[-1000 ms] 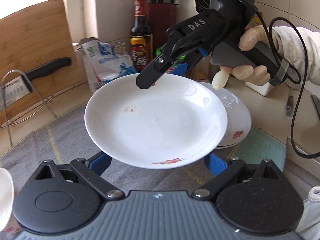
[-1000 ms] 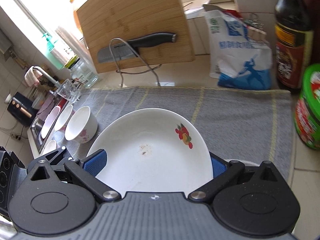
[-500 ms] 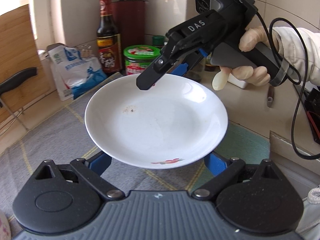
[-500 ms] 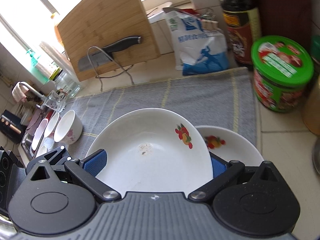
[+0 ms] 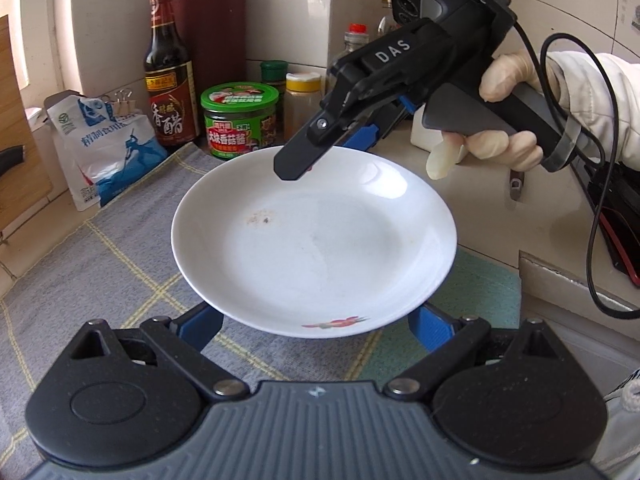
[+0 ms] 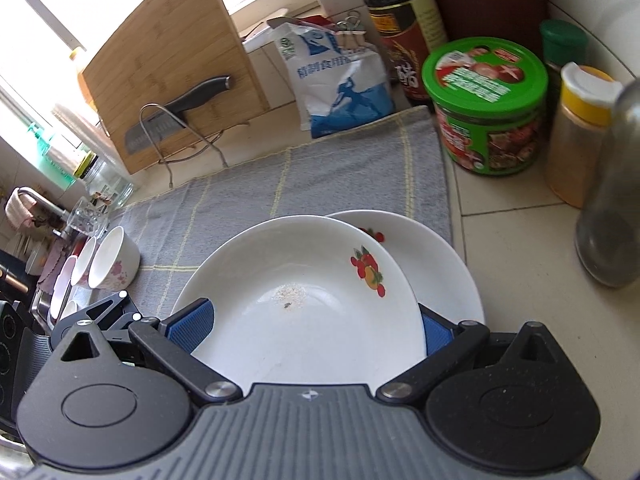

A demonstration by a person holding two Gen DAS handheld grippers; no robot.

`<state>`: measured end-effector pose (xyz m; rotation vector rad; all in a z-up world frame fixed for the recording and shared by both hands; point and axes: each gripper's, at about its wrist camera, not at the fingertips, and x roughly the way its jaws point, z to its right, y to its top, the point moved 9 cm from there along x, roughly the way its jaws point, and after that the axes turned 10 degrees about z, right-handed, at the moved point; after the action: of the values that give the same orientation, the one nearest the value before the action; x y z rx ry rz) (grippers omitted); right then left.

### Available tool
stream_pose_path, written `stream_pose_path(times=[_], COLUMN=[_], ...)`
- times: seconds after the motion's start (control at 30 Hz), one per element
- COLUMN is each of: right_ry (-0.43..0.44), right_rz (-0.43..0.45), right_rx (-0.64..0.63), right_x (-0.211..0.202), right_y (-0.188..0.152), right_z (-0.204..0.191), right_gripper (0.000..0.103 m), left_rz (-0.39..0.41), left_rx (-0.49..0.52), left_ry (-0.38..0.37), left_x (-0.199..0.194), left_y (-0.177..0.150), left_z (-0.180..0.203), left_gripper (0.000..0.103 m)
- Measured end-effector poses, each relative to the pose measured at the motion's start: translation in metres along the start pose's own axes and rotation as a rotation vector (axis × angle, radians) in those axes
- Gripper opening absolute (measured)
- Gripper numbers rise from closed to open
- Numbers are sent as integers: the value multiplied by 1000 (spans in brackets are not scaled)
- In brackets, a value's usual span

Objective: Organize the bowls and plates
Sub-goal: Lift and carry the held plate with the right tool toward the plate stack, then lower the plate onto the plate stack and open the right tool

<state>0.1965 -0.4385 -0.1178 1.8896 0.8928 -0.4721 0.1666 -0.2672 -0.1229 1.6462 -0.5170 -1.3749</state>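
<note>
Plate (image 5: 316, 240), white with a fruit motif and a small speck of residue in its well, is held aloft between the two tools: left gripper (image 5: 316, 322) has its blue pads spread wide, cradling the near rim from either side, while right gripper (image 5: 332, 148) meets the far rim at 12 o'clock. From the right wrist view the right tool's pads likewise stand wide either side of the rim; whether either tool truly clamps cannot be told.

Change over the last second: the plate has travelled across the grey mat (image 6: 320, 176) toward the condiment corner, and the stacked plates (image 6: 440, 264) now show directly beneath it at 2 o'clock, partly overlapped. Green-lidded jar (image 6: 486, 100) and vinegar bottle (image 5: 168, 76) have come closer. Bowls (image 6: 114, 258) sit well apart at 9 o'clock.

Judgement: the carry is nearly complete; alignment over the stack and a gentle lowering remain.
</note>
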Motion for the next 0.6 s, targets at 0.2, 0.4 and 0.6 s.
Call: stream_pose_path(times=[0.2,0.4,0.6], right_ry=[-18,-38,-51], right_rz=[-4,-6,-4], right_rx=[4,3,9], right_x=[-3,-7,-14], right_y=[-2,-5,-9], right_z=[6,9,12], right_gripper=[103,103,103], left_rz=[-6,-12,-8], left_rx=[2,9,-4], left_ry=[-10,-14,-22], left_x=[5,11,14], left_y=[1,2,1], left_z=[1,-1,-2], left_gripper=[98,98,98])
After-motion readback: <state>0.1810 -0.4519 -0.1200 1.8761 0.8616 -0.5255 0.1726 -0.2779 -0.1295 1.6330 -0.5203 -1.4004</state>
